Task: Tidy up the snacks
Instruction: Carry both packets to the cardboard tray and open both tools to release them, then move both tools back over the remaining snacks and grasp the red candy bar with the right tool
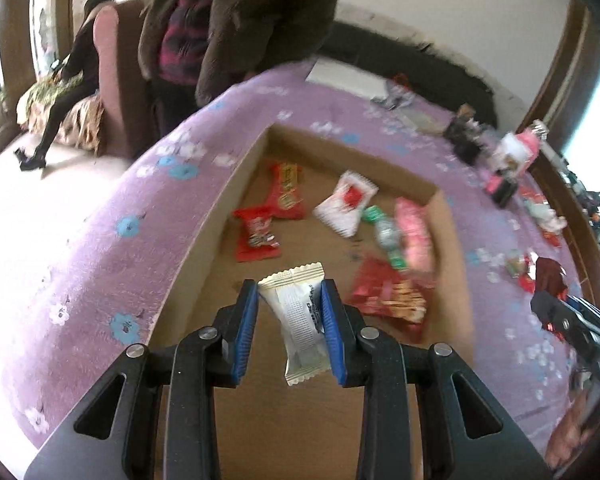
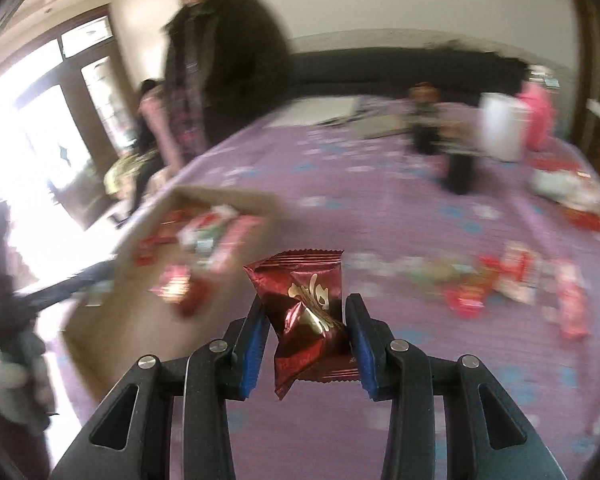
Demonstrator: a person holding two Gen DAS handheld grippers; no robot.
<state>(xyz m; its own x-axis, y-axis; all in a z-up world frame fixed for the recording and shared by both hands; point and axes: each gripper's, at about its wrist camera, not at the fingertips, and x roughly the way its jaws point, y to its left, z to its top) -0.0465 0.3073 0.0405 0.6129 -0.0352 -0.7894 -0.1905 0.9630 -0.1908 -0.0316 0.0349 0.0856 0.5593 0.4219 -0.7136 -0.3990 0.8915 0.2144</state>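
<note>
My left gripper [image 1: 289, 294] is shut on a white snack packet [image 1: 298, 312] and holds it above the open cardboard box [image 1: 220, 216]. Several snacks lie in the box, among them a red packet [image 1: 256, 234], a white and red packet [image 1: 346, 202] and a pink packet [image 1: 414, 236]. My right gripper [image 2: 305, 308] is shut on a dark red foil packet [image 2: 302, 312] with gold lettering, held above the purple bedspread [image 2: 380, 184], to the right of the box [image 2: 140, 312]. The right gripper also shows at the right edge of the left wrist view [image 1: 556, 304].
Loose snacks [image 2: 500, 280] lie scattered on the bedspread to the right. A dark bottle [image 2: 460, 164], a white container [image 2: 500, 128] and a pink item [image 2: 536, 116] stand further back. A person in a dark coat [image 1: 240, 20] stands at the bed's far left side.
</note>
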